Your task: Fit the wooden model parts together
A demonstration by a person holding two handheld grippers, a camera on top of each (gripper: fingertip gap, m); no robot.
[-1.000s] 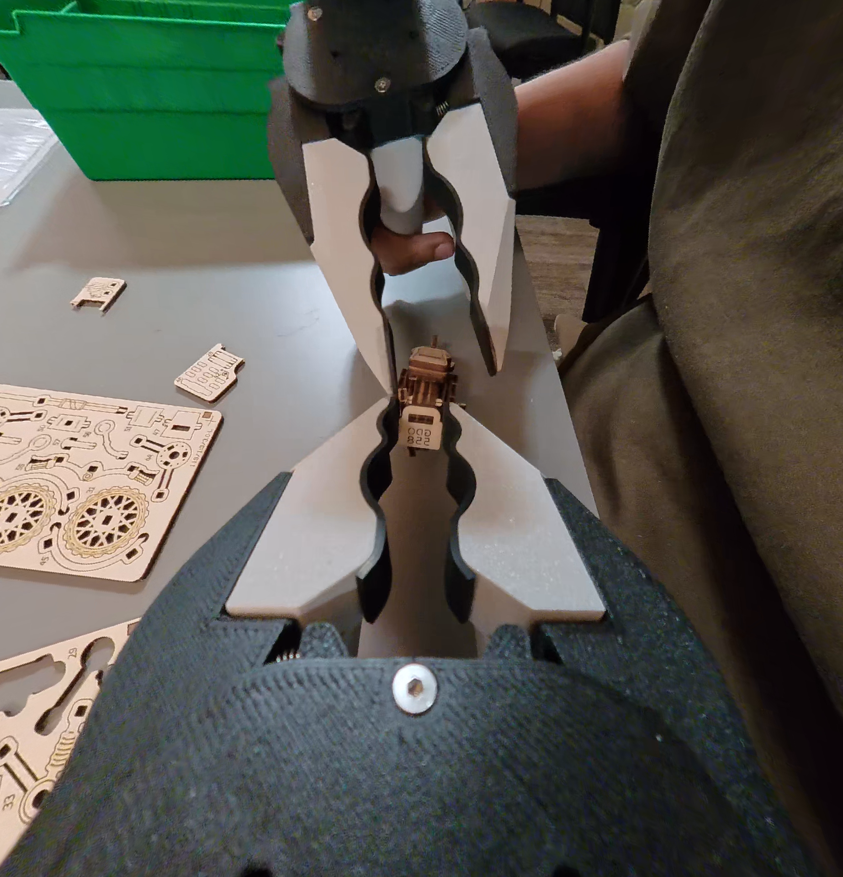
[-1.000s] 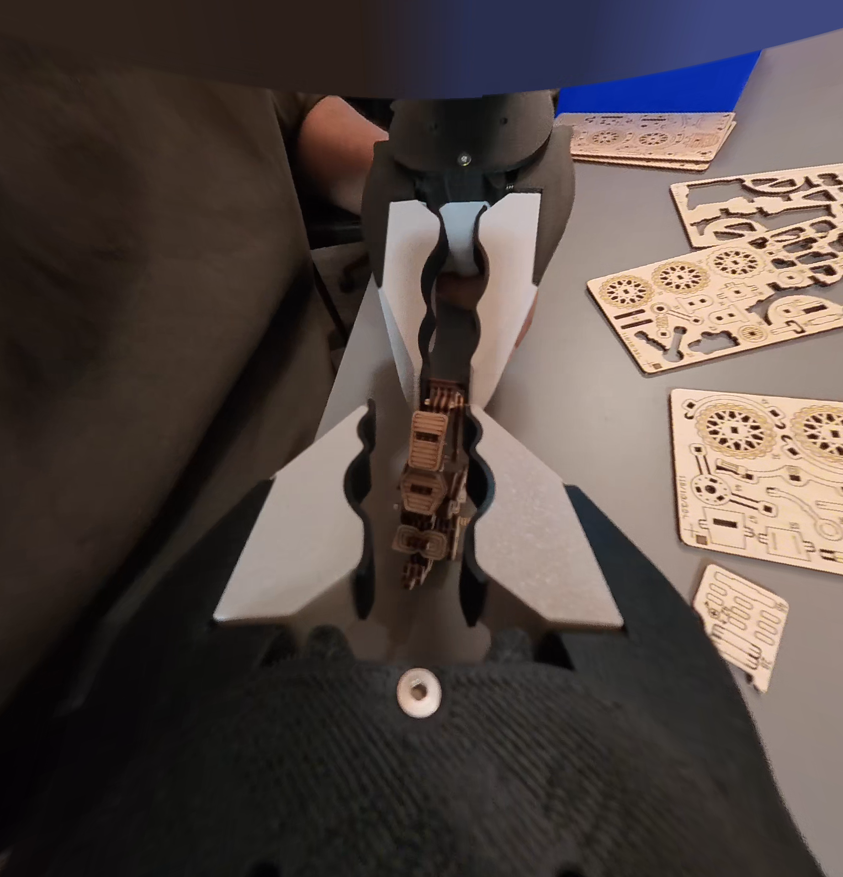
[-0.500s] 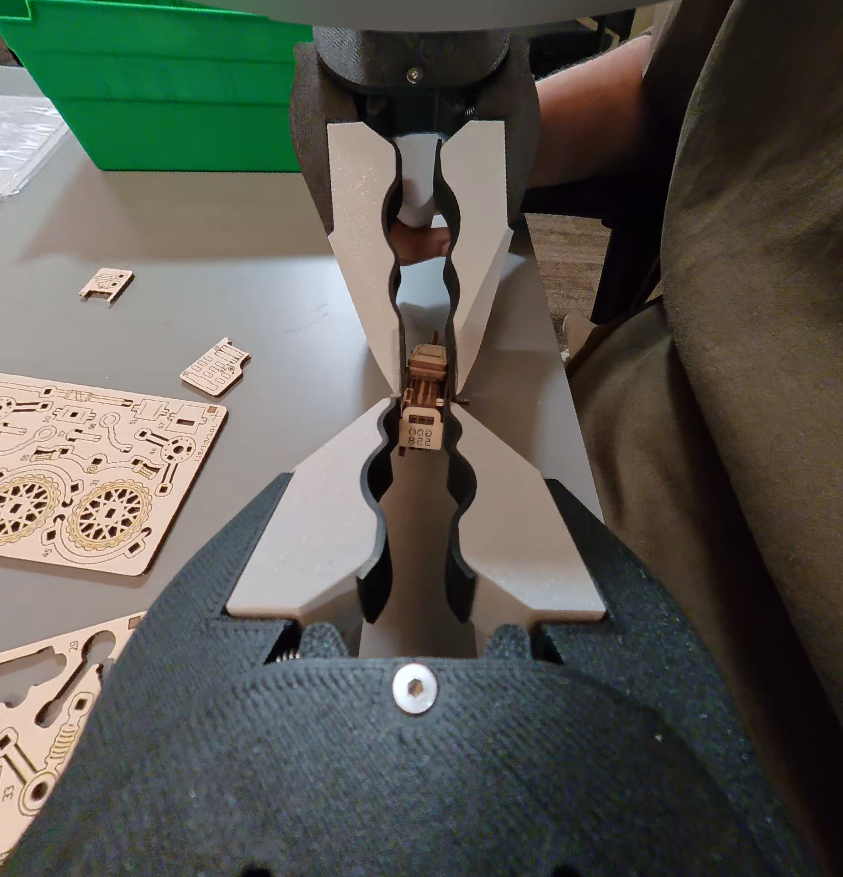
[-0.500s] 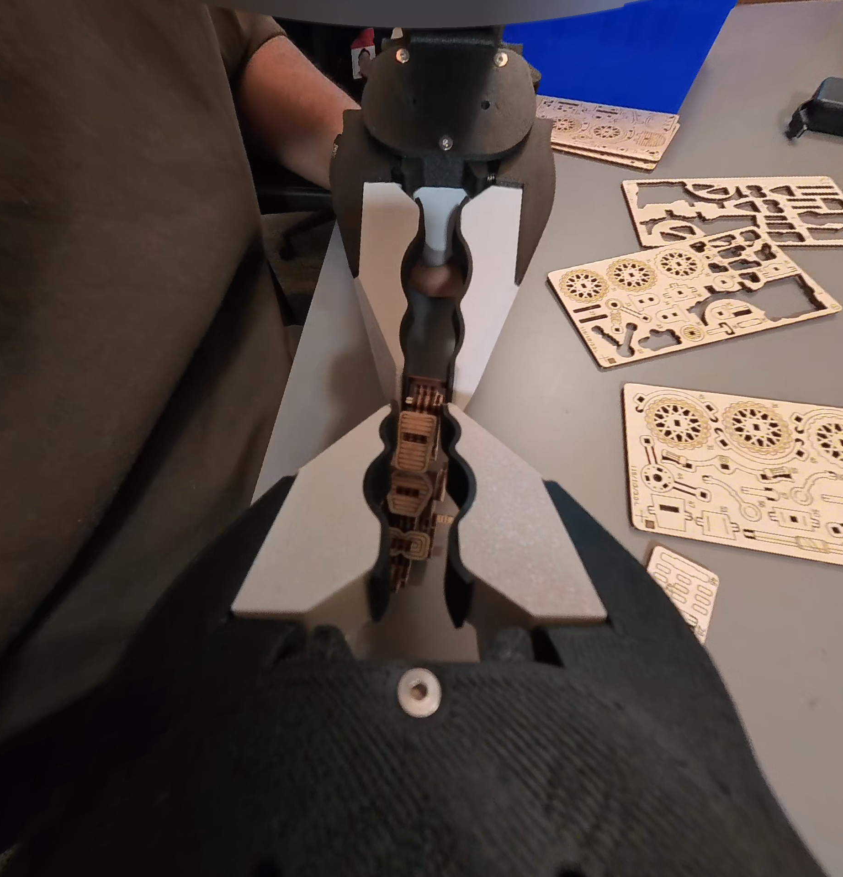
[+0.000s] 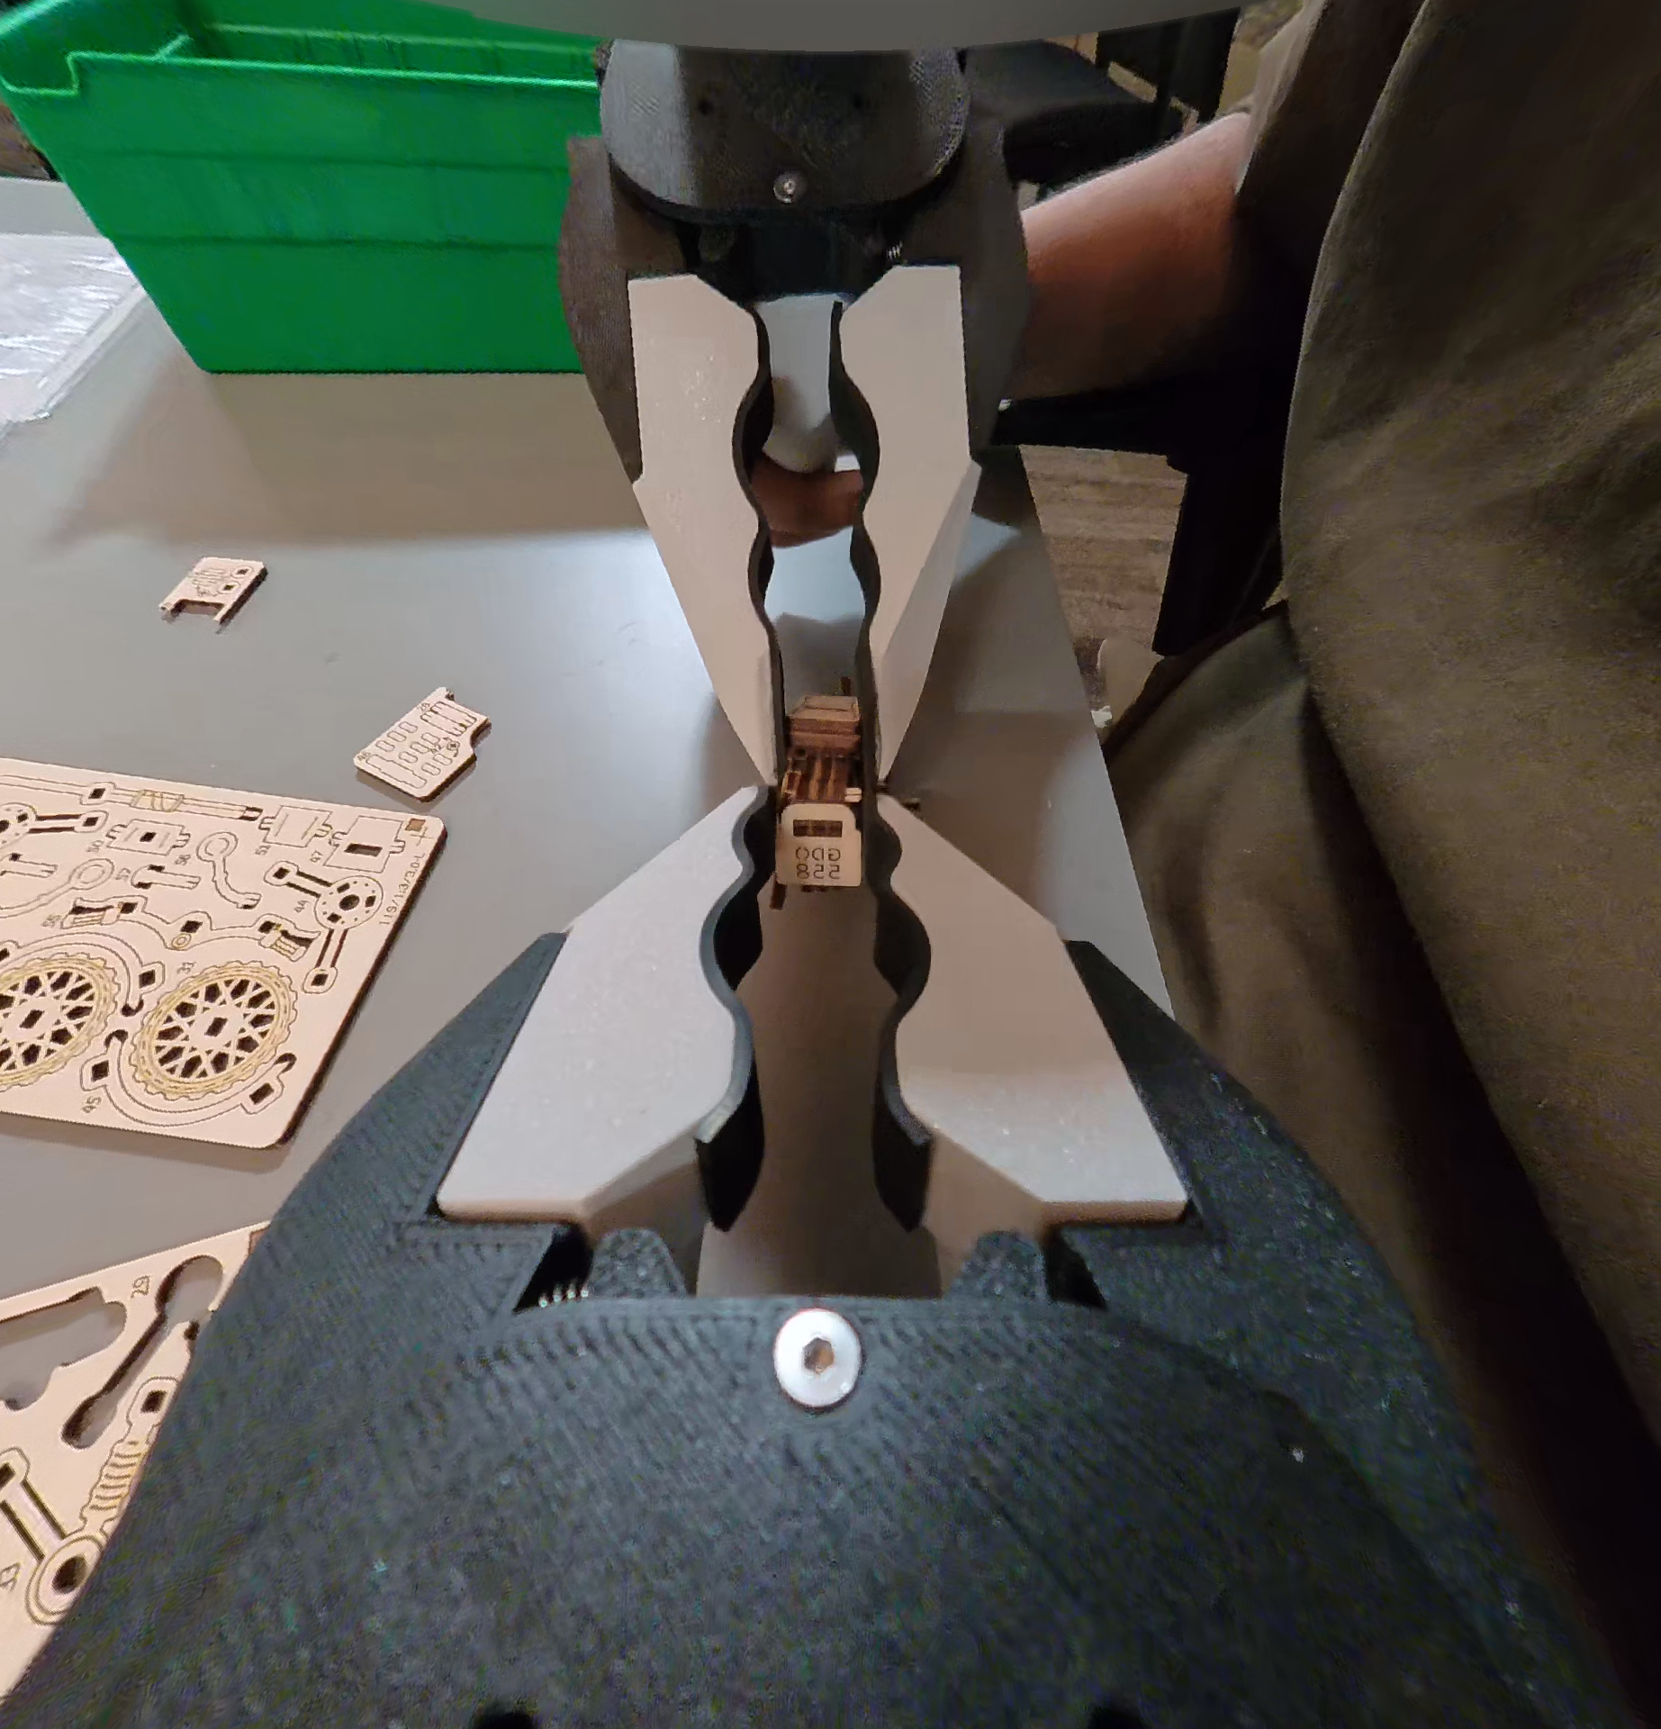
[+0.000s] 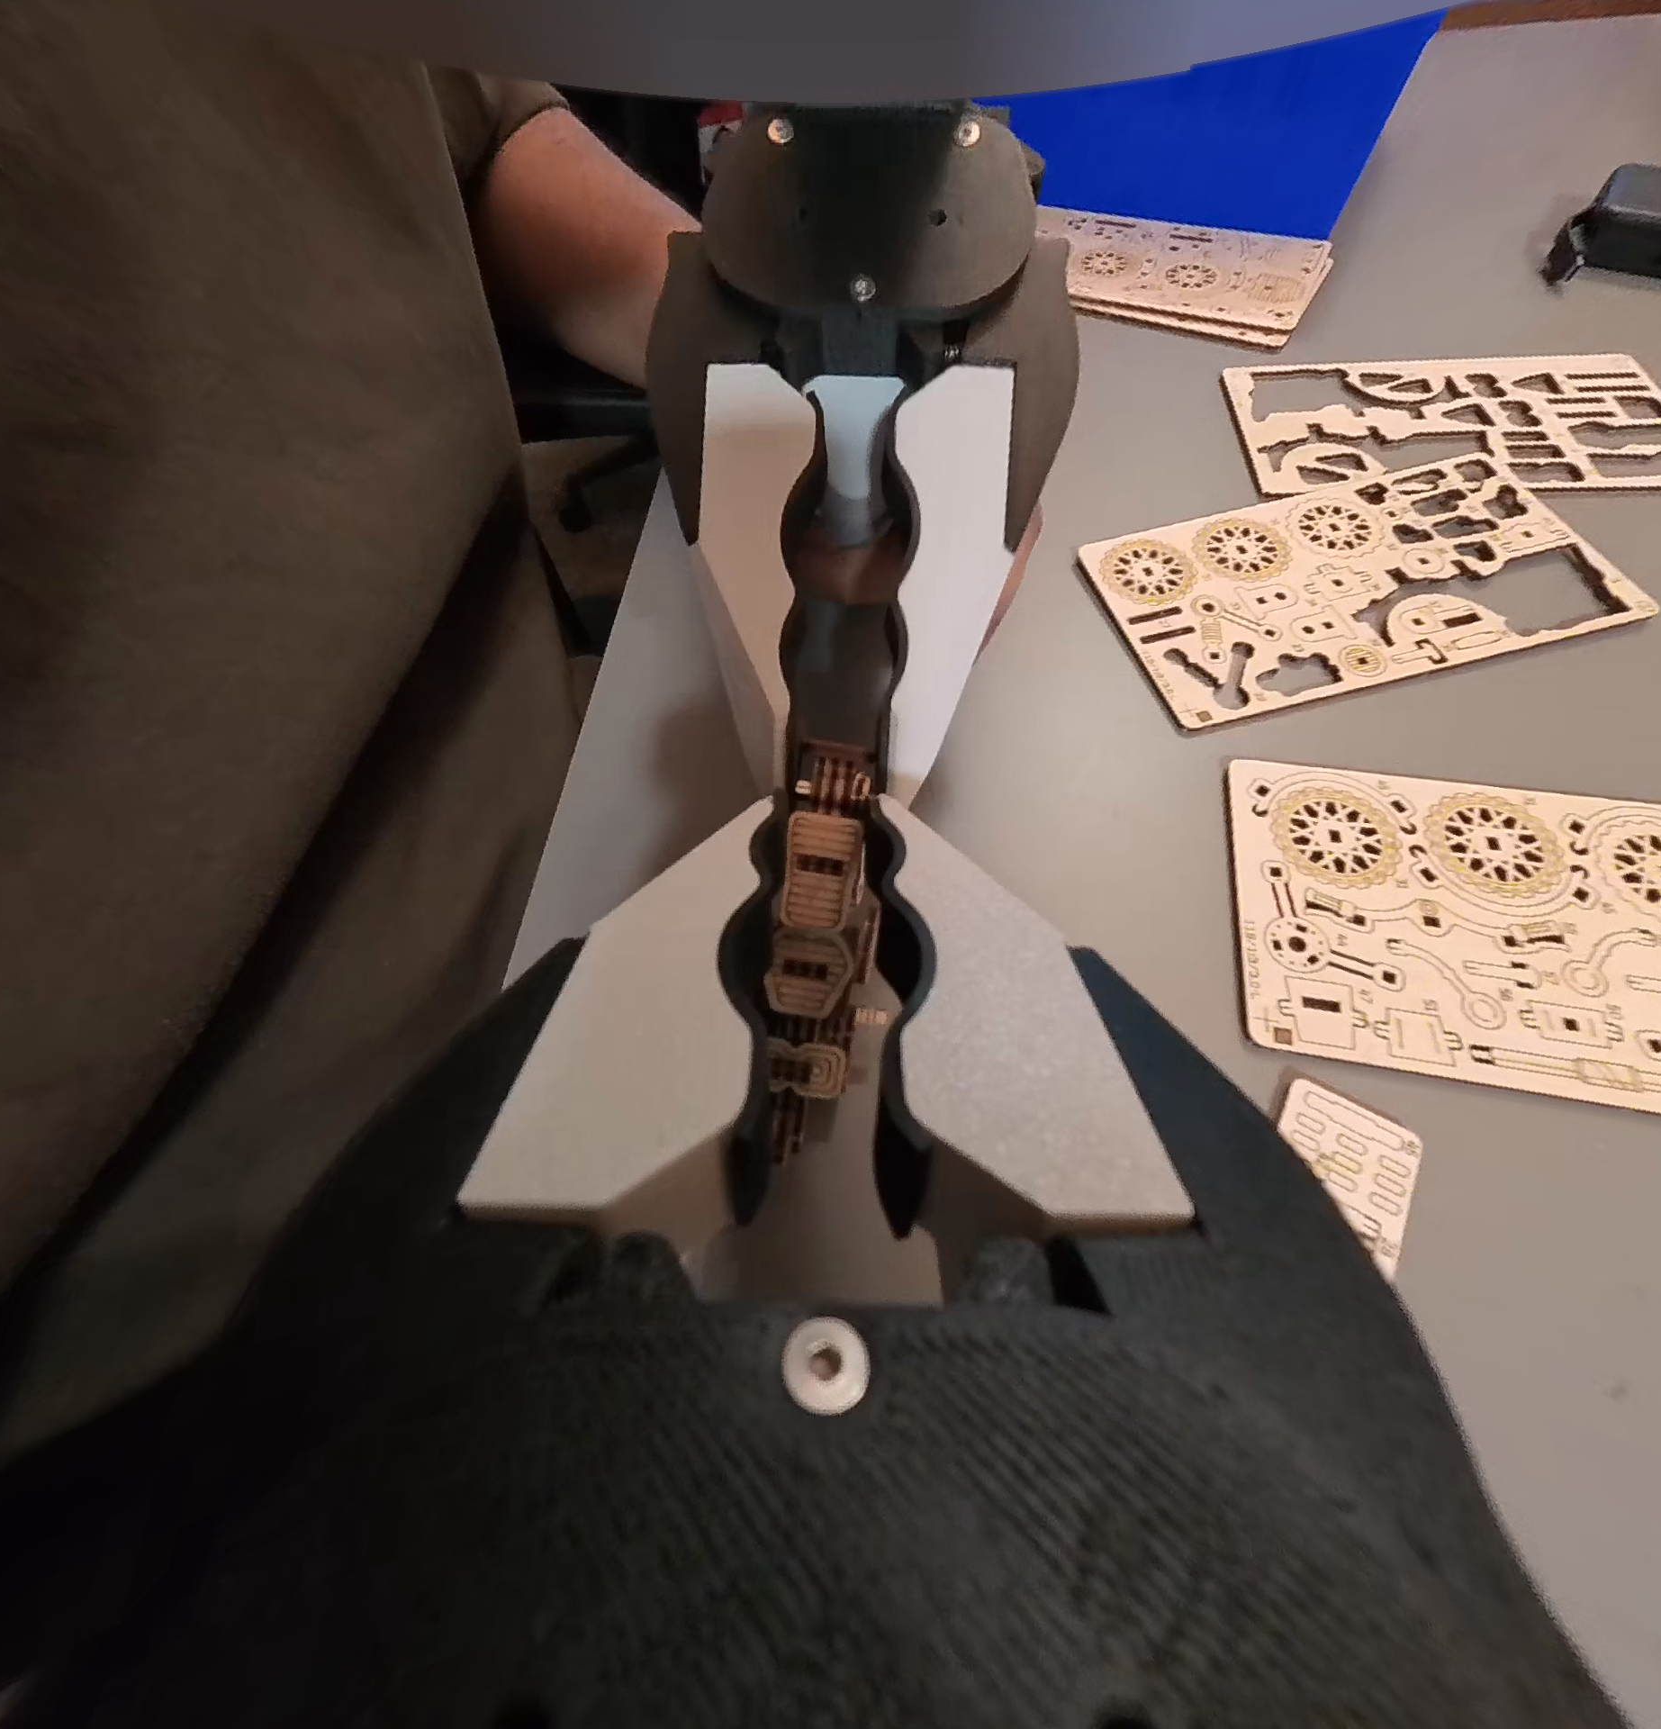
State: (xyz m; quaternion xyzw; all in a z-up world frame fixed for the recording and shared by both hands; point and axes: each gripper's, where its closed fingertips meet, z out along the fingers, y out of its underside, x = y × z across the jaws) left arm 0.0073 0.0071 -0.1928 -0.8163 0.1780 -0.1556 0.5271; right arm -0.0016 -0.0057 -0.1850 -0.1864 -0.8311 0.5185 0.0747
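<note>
two grippers meet tip to tip above the near edge of the grey table (image 5: 546, 599). left gripper (image 5: 819, 823) is pinching the end of the small wooden model (image 5: 819, 795), its pale tag-shaped plate facing the left wrist camera. right gripper (image 6: 831, 823) comes in from the opposite side and is clamped on the same wooden model (image 6: 822, 945), with the slotted brown panels running back between its fingers (image 6: 995, 1029). both sets of jaws are pressed in close on the piece, which hangs in the air between them, clear of the table.

out to the side lie the laser-cut wooden sheets (image 5: 153, 945), spoked wheels still in them, and in the right wrist view more sheets (image 6: 1462, 945) fan out across the table. two loose small parts (image 5: 421, 753) sit just beyond the sheet. a green bin (image 5: 321, 206) stands at the far edge. a person's olive-clad torso (image 5: 1462, 748) fills the side nearest the grippers, and a black object (image 6: 1631, 234) rests far off.
</note>
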